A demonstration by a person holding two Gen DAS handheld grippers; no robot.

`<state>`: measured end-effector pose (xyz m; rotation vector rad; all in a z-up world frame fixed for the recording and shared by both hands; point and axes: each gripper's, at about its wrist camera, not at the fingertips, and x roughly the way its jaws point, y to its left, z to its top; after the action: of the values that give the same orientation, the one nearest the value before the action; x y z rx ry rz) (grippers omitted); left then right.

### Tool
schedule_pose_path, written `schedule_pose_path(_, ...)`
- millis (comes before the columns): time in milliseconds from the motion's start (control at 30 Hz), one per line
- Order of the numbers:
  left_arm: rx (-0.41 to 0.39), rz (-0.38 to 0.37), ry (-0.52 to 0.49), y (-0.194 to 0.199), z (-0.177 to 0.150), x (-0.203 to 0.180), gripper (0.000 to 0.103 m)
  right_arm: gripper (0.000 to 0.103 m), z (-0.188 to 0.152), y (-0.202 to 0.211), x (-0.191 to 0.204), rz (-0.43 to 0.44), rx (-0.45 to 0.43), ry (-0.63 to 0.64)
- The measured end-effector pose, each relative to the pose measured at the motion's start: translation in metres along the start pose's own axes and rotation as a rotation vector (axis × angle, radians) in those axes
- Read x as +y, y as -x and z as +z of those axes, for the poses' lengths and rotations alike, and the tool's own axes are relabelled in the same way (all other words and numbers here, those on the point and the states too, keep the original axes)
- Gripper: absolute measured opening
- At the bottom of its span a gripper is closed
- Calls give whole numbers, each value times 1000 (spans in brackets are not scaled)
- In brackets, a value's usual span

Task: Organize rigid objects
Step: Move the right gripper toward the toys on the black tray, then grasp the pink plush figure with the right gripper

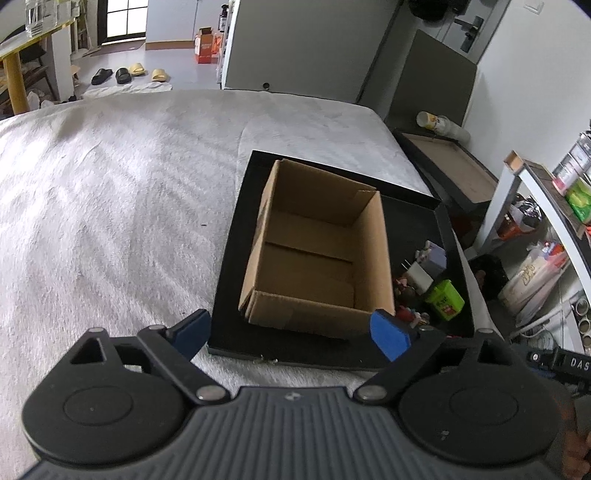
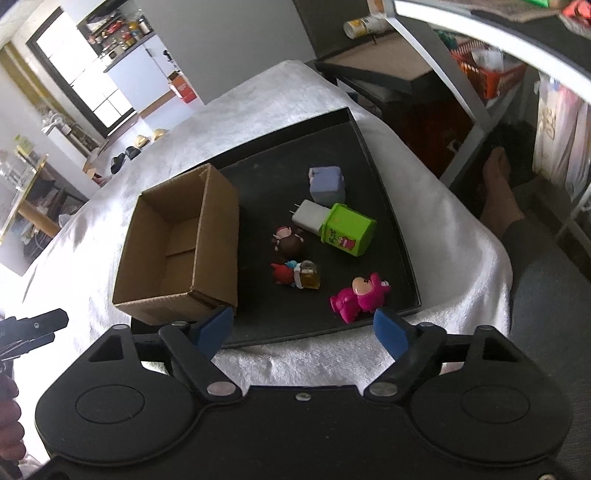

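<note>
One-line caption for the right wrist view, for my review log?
Open right gripper hovers near a black tray holding an empty cardboard box, a pink figurine and other small items.

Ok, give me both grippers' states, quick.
Left gripper: open, holding nothing, by the cardboard box.
Right gripper: open, holding nothing, near the pink figure.

Daylight enters from a window (image 1: 125,18) at the upper left of both frames, blown out to white in the right wrist view. The white cloth (image 2: 96,221) glares at that frame's left, losing texture. The black tray (image 2: 391,236) stays dim but readable. Fisheye bending curves the edges, corners vignette dark, and the far room is slightly soft.
</note>
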<state>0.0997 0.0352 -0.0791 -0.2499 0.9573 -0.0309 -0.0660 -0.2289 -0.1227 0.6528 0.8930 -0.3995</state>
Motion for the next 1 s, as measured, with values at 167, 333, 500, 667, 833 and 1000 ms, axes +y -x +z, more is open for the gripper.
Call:
schedule_pose_path(167, 11, 12, 17, -14, 7, 5, 84, 76, 3, -14, -8, -2, 18, -49)
schedule_pose_path(333, 30, 17, 59, -32, 12, 14, 75, 76, 6, -29, -14, -23, 53, -88)
schedule_pose_path(500, 51, 26, 89, -49, 16, 23, 72, 71, 9, -45, -20, -28, 88, -122)
schedule_pose_path(667, 61, 41, 102, -62, 22, 29, 69, 69, 15, -59, -23, -34, 100, -149)
schedule_pose_path(833, 90, 45, 120, -79, 25, 35, 62, 66, 20, -74, -24, -43, 119, -166)
schedule_pose_path(1000, 100, 38, 128, -92, 26, 37, 58, 62, 21, -92, -29, -46, 164, -203)
